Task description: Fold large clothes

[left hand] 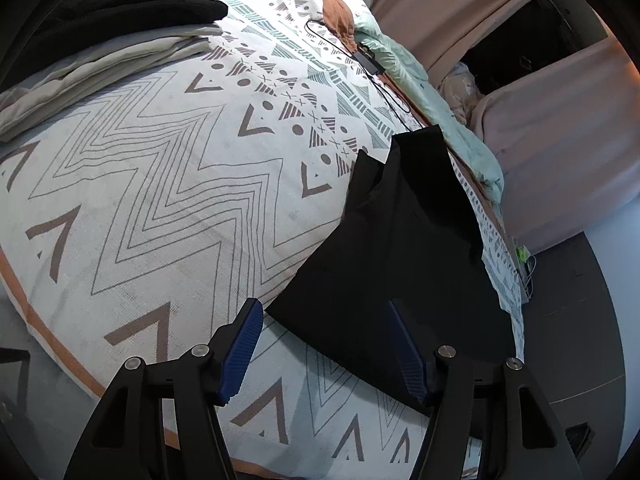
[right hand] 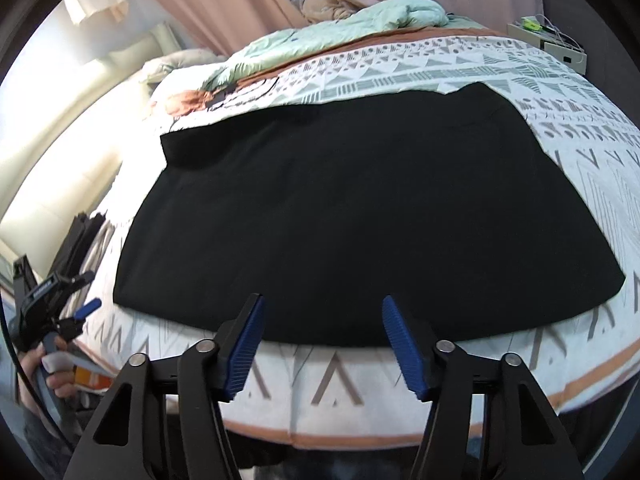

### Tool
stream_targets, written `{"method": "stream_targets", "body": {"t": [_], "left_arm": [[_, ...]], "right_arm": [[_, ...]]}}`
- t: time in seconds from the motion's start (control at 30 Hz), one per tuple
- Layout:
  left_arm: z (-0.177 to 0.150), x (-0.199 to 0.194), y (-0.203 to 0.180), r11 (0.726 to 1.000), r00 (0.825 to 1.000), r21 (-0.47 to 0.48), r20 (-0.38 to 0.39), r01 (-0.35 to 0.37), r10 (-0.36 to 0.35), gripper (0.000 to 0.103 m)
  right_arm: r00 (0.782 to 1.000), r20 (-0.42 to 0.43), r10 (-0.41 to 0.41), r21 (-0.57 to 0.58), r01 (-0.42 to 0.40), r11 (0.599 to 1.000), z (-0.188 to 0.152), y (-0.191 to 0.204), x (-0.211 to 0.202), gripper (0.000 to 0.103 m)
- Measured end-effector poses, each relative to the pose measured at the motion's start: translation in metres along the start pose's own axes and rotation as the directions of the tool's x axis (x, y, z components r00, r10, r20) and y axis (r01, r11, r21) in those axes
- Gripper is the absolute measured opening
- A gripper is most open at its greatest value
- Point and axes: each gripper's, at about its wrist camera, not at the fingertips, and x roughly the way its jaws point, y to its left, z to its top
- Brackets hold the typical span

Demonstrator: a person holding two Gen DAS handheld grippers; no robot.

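You held both claws, left (left hand: 326,346) and right (right hand: 322,346), partly open and empty just above the near edge of the black garment (right hand: 360,216) spread flat on the patterned bed (right hand: 592,168).

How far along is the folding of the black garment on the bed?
Done: the black garment lies spread flat on the patterned bedspread, with folded clothes stacked farther back. In hand: nothing; the left gripper and right gripper are open near its edge. Left: every fold.
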Motion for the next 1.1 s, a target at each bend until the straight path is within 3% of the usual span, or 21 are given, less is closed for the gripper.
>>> {"method": "stream_targets", "body": {"t": [0.13, 0.23, 0.57, 1.1], "left_arm": [[-0.003, 0.002, 0.008, 1.0, 1.0, -0.016, -0.022, 0.008, -0.008, 0.064], [-0.004, 0.004, 0.013, 0.999, 0.999, -0.047, -0.04, 0.023, -0.025, 0.064], [-0.002, 0.026, 0.02, 0.988, 0.991, -0.142, -0.108, 0.061, -0.076, 0.064], [0.001, 0.035, 0.011, 0.984, 0.992, -0.175, -0.113, 0.036, -0.057, 0.064]], "right_arm": [[1.0, -0.016, -0.015, -0.024, 0.015, 1.0, -0.013, 0.01, 0.002, 0.052], [0.999, -0.047, -0.011, -0.043, 0.009, 0.999, -0.019, 0.018, 0.01, 0.041], [0.991, -0.12, -0.054, -0.06, 0.047, 0.997, -0.017, 0.03, 0.054, 0.038], [0.995, -0.061, -0.077, -0.099, 0.071, 0.993, -0.002, 0.042, 0.043, 0.037]]}}
